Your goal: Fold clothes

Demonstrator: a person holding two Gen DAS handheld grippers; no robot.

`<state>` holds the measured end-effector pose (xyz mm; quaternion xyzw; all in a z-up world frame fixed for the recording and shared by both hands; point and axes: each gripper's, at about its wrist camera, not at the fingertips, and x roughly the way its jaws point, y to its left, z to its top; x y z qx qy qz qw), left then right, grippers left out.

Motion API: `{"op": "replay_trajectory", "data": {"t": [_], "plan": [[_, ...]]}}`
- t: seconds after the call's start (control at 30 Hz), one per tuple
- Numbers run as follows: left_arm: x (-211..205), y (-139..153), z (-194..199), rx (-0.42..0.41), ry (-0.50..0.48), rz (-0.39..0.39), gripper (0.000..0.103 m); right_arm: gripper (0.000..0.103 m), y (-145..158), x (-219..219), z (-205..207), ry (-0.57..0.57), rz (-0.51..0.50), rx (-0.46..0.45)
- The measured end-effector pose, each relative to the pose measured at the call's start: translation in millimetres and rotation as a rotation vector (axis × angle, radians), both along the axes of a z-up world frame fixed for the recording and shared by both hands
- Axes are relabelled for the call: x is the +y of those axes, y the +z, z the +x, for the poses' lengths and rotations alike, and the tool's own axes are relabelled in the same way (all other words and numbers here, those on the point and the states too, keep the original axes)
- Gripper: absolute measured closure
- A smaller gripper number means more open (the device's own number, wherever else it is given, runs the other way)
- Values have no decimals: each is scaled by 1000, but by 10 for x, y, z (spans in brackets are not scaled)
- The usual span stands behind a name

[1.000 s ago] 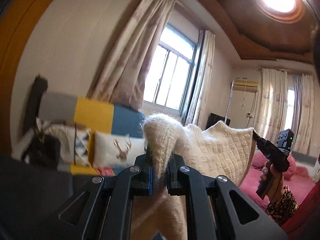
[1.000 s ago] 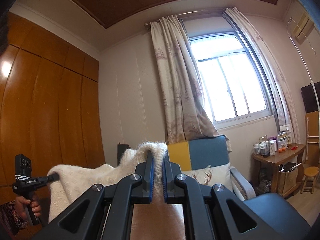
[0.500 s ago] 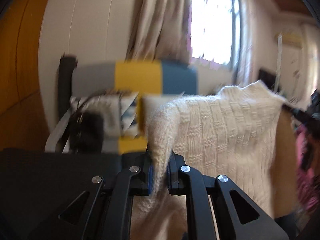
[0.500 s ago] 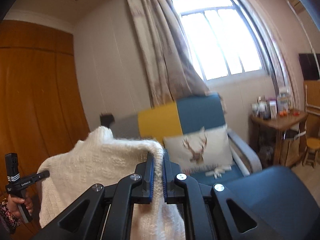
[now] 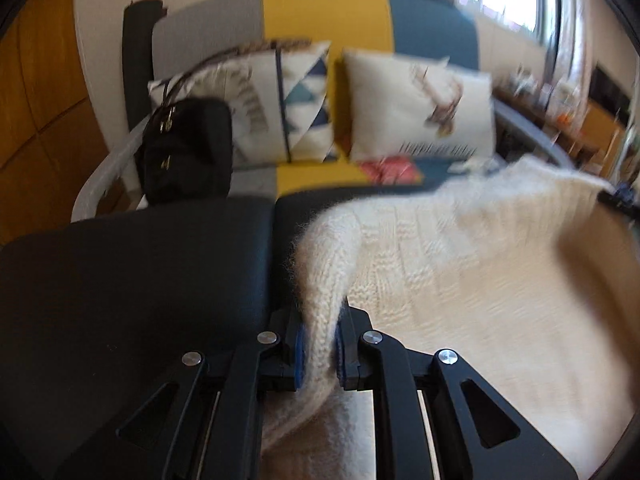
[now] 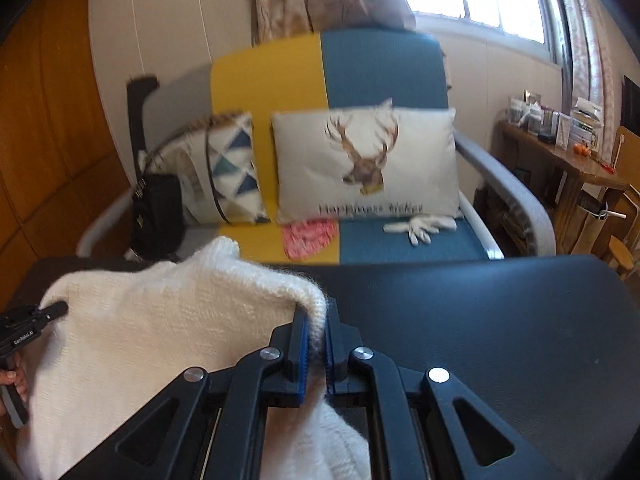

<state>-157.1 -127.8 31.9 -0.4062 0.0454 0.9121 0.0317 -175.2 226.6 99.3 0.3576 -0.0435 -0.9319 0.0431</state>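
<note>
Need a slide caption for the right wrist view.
Right gripper pinches a white sweater edge above a dark table, facing a sofa.

Cream sweater [image 5: 460, 264] now lower, over the dark table [image 5: 140, 280], no longer aloft.

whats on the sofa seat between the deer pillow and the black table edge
In the right wrist view, a pink cloth and a white glove lie on the sofa seat below the deer pillow.

The left gripper [image 5: 318, 350] and the right gripper [image 6: 316, 354] are built from black angular linkages, fastened with round silver screws. Blue pads line the jaws. White lettering is printed along the left gripper's black handle.
</note>
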Motion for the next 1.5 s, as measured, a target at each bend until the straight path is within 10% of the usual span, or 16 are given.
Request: {"op": "replay_trajectory", "data": {"t": [0.17, 0.33, 0.53, 0.83, 1.0, 1.17, 1.4, 1.5], "plan": [[115, -237, -8, 3, 11, -109, 76, 83, -560, -19, -314, -14, 19, -219], [98, -160, 44, -24, -36, -138, 72, 81, -344, 294, -186, -87, -67, -162], [-103, 321, 518, 53, 25, -89, 71, 80, 289, 663, 772, -31, -99, -26], [525, 379, 1669, 57, -174, 11, 71, 79, 236, 460, 2742, 190, 66, -194], [1122, -13, 2041, 22, -305, -162, 71, 79, -75, 12, 3370, 261, 308, -241], [1299, -269, 2234, 87, -404, -391, 70, 79, -521, -7, 3356, 300, 316, -297], [876, -233, 2167, 110, -385, -487, 46, 79, -596, 1303, 2505, -181, 472, -306], [634, -171, 2140, 104, -313, -418, 34, 76, -421, 1608, 2485, -299, 290, -249]]}}
